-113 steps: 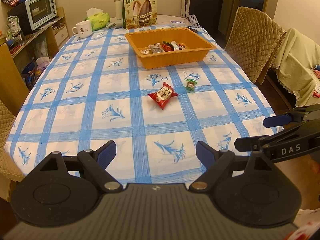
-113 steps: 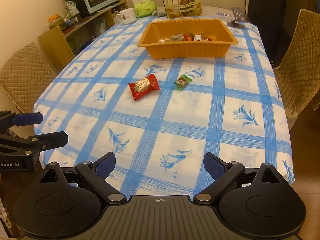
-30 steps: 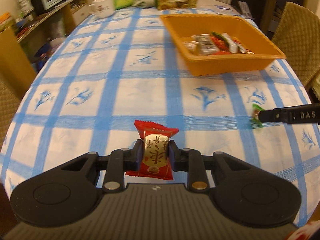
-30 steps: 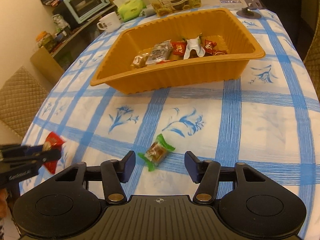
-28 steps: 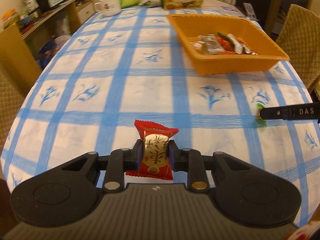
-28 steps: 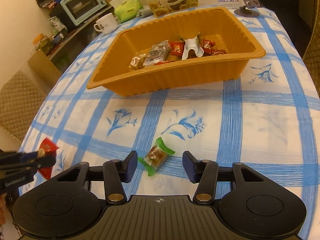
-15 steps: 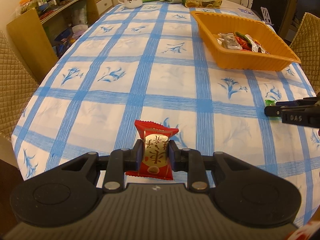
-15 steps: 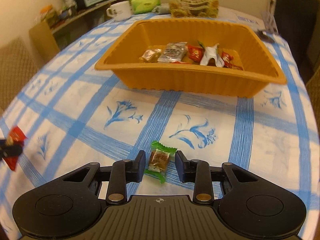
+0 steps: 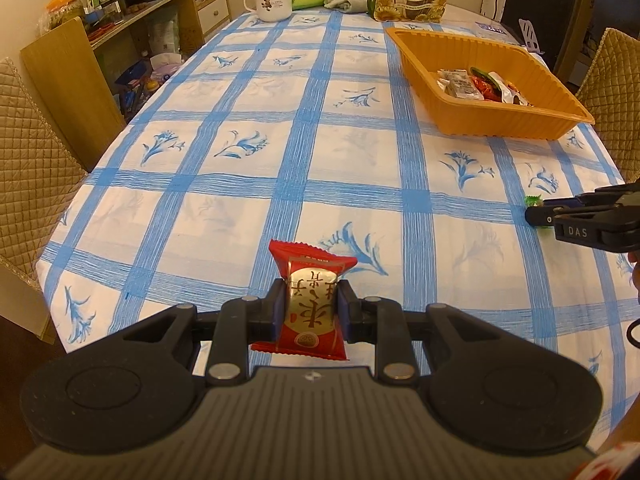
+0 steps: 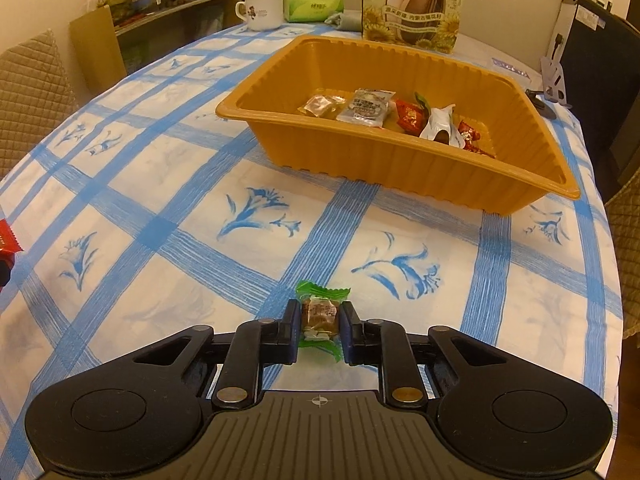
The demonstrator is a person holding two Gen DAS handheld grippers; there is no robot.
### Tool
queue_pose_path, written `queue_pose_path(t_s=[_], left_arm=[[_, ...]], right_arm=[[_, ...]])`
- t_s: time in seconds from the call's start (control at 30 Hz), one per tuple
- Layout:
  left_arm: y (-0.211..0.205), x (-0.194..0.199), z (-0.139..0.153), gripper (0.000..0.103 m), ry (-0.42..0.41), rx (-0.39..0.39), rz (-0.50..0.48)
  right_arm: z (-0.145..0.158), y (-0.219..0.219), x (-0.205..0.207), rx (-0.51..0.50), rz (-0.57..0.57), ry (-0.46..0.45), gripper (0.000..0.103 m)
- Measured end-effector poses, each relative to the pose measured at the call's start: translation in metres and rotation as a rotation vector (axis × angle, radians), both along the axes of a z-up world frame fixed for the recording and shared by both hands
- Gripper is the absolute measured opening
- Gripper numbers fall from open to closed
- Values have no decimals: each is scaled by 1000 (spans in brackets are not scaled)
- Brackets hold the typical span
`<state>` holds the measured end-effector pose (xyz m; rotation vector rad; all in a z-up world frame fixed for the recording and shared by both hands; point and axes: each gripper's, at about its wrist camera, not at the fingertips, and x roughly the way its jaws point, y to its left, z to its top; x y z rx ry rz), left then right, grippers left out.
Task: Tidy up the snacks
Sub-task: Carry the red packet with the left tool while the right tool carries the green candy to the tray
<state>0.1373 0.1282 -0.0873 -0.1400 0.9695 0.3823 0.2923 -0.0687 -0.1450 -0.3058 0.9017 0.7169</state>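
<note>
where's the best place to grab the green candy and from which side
Grip the green candy across its thick brown middle, coming down from above on the near side, one pad on each long side. Its flat crimped green ends point toward and away from the gripper and give nothing firm to pinch. The right gripper has just been closing and now clamps it exactly so.

Red snack packet [image 9: 310, 312] with gold label, upright, off the cloth, green-wrapped candy [image 10: 319, 317], orange ribbed tray [image 10: 404, 164] holding several wrapped snacks beyond them
</note>
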Motion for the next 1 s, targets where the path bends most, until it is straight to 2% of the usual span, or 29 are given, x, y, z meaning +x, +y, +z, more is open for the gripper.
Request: queue_pose_path(t_s=[0.13, 0.23, 0.47, 0.77, 1.0], left_arm=[[-1, -4, 4, 24, -11, 3, -12], [-3, -6, 11, 24, -24, 6, -24], [-9, -11, 32, 24, -68, -22, -53], [-34, 2, 70, 24, -159, -27, -152], [-55, 31, 96, 24, -219, -7, -224]], right_arm=[[1, -1, 1, 8, -9, 22, 21], [6, -8, 6, 54, -38, 93, 20], [43, -35, -8, 177, -60, 148, 20], [94, -78, -31, 291, -67, 127, 21], [124, -107, -21, 335, -96, 70, 21]])
